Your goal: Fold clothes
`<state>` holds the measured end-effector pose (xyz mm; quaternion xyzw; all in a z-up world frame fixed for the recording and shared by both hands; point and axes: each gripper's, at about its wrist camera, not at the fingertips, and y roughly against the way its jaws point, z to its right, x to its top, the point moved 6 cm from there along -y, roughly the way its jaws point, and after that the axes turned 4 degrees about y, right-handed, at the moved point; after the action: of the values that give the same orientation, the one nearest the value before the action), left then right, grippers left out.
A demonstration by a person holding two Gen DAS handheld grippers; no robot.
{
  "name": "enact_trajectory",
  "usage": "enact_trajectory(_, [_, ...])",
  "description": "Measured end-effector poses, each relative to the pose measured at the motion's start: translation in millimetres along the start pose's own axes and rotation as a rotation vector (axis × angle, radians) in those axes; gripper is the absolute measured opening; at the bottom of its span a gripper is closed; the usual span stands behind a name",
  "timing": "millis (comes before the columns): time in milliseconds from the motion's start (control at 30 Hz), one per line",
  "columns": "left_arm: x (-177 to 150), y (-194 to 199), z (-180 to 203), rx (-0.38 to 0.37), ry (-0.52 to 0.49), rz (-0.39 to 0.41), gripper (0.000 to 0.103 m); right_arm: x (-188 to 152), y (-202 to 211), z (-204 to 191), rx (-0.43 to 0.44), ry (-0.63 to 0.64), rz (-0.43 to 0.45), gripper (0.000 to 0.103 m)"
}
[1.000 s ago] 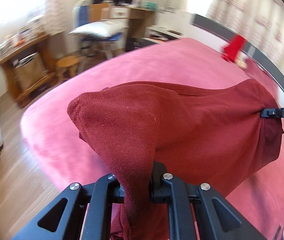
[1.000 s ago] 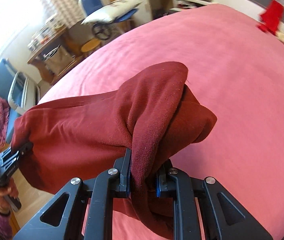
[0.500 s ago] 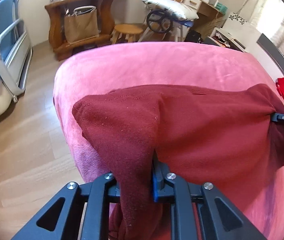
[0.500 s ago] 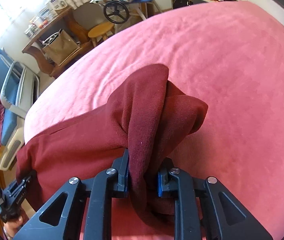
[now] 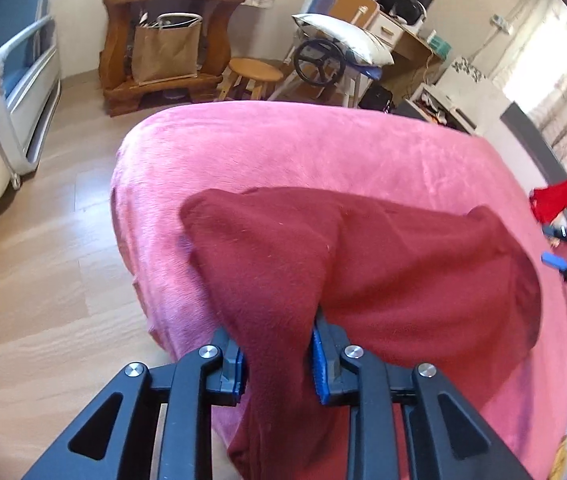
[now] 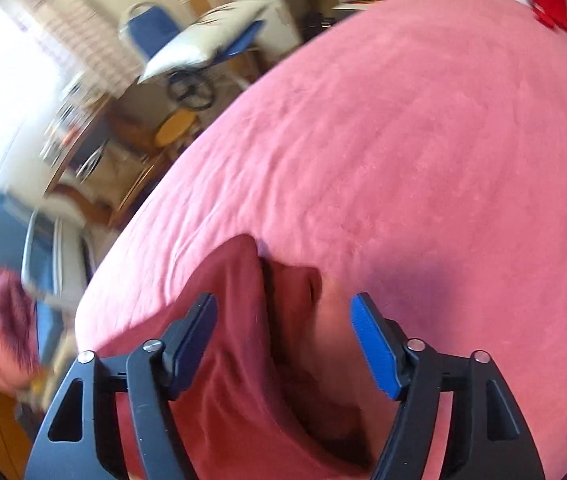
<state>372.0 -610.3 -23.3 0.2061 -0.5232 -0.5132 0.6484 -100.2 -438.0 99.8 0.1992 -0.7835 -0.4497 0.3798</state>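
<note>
both grippers opening over dark red garment [image 5: 383, 264]

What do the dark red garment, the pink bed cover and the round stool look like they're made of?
Dark red garment: looks like fleece or brushed knit, matte, with a fuzzy nap, lint specks and soft thick folds.
Pink bed cover: plush, velour-like pile; slight sheen and brushed streaks that change tone.
Round stool: appears to be light wood with a smooth, probably varnished seat; too small to see grain.
</note>
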Motion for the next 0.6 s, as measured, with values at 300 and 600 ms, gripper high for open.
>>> enact_trajectory(300, [-67.5,17.1,-18.3,-0.019,0.009,0.009,0.026,-106.3,-29.1,6.4,0.020,0.182,-0.186,0.074])
enact_trajectory(600, [-83.5,-0.1,2.7,0.069,-0.065,-0.048,0.022,-109.0,-27.3,12.9,0.029,0.094,-0.242,0.009])
